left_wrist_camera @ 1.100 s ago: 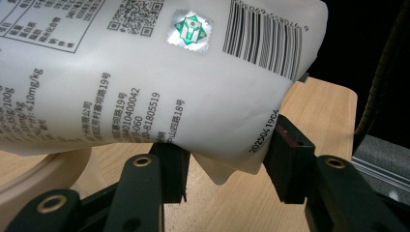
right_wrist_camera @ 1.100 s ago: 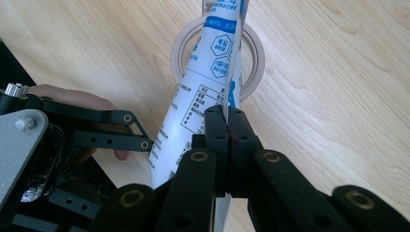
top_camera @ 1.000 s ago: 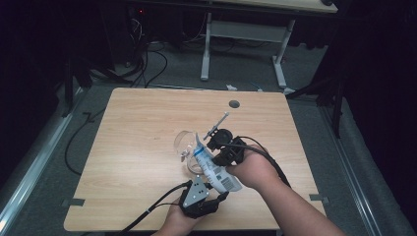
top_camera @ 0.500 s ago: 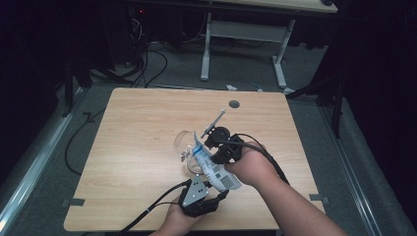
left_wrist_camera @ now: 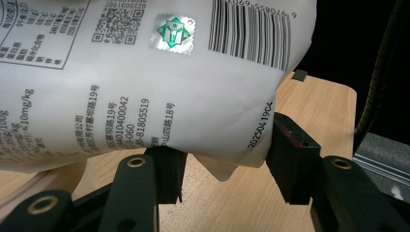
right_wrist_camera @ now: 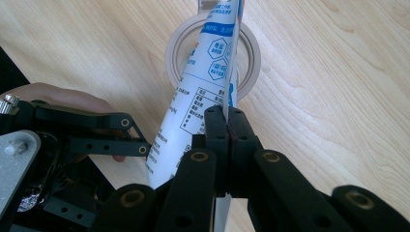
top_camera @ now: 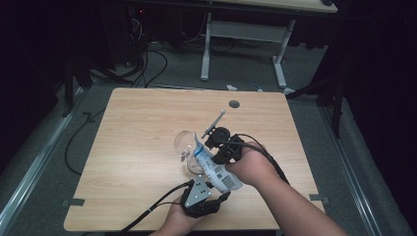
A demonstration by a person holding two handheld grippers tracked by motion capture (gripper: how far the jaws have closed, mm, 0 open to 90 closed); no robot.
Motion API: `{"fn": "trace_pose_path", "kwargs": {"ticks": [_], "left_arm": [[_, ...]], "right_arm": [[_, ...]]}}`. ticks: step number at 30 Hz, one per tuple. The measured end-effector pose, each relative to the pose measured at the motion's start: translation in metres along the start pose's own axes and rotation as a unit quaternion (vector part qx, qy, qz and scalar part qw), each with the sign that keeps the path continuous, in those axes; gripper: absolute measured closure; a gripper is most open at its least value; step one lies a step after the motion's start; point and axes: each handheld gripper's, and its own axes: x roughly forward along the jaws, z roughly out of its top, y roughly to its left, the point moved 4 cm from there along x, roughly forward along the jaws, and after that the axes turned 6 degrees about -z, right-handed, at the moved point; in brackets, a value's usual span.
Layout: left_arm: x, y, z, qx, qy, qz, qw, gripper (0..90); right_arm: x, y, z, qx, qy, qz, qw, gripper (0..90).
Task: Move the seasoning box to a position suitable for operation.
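A white plastic pouch (top_camera: 212, 167) with blue print leans, top end down, into a clear glass bowl (top_camera: 183, 143) near the middle of the table. My right gripper (top_camera: 212, 147) is shut on the pouch's thin side seam; in the right gripper view its jaws (right_wrist_camera: 226, 116) pinch that seam just above the bowl's rim (right_wrist_camera: 251, 53). My left gripper (top_camera: 210, 183) comes in from the near edge. In the left gripper view the pouch's bulging bottom end (left_wrist_camera: 145, 72) sits between its jaws (left_wrist_camera: 227, 159), and both pads touch it.
The wooden table (top_camera: 137, 123) has bare room to the left and at the back, with a round cable hole (top_camera: 234, 104) near its far edge. A thin pale stick (top_camera: 216, 122) pokes up beside the bowl. Cables lie on the floor beyond.
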Motion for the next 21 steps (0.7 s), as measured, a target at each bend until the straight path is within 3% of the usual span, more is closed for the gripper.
{"fn": "trace_pose_path", "kwargs": {"ticks": [21], "left_arm": [[0.0004,-0.0027,0.0025,0.001,0.000,-0.005,1.0000,53.9]], "right_arm": [[-0.0010,-0.0014,0.0000,0.001,-0.003,0.007,1.0000,89.8]]}}
